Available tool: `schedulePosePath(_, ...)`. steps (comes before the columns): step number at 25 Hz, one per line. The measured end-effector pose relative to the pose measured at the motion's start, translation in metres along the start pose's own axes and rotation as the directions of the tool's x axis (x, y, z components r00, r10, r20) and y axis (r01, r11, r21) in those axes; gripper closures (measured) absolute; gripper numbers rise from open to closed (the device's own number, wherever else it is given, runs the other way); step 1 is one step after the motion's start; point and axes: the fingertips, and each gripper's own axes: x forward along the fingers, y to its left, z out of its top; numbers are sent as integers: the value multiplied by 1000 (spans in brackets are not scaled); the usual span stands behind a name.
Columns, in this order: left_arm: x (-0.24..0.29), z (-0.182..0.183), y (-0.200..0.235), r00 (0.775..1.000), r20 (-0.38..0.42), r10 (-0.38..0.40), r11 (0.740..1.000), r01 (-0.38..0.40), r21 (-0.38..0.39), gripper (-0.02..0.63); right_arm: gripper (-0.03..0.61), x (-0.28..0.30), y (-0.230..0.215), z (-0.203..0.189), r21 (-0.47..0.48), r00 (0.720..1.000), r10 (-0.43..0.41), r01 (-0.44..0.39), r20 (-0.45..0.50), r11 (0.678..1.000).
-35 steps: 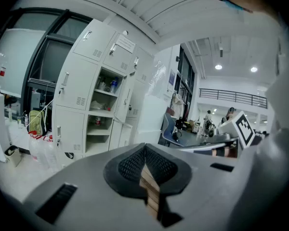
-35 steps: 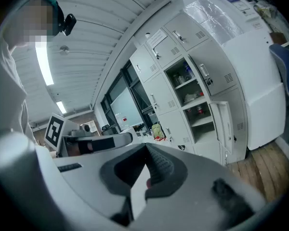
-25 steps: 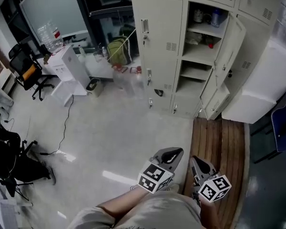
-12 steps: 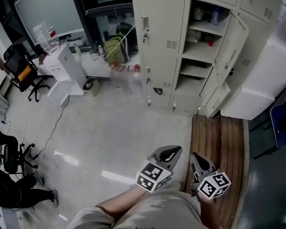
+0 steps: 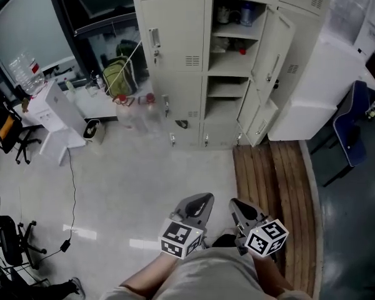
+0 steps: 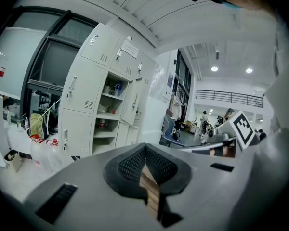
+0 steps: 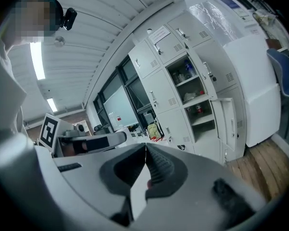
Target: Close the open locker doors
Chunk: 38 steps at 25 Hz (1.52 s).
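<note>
Pale office floor in the head view, lockers at the far end. The upper door and lower door of the right column hang open, well apart from the left gripper and right gripper near the person's lap. Left gripper view: jaws pressed together, nothing between them. Right gripper view: same deal, closed and empty.

Top row of lockers beyond upper edge

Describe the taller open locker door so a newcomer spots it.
Find the cream locker bank. Beside its open shelved column, the upper door hangs swung out rightward; it is taller than the small open door beneath it.
</note>
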Motion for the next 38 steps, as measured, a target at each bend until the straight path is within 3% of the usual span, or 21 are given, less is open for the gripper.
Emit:
schedulePosePath(16,34,11,30,1000,13,15,1000,-15,4,598,551,38,-30,18,-5,1000,14,-14,3,1000)
schedulePosePath(38,241,90,101,998,-1,60,998,-60,-3,598,551,135,-205,138,-27,996,81,-82,-26,996)
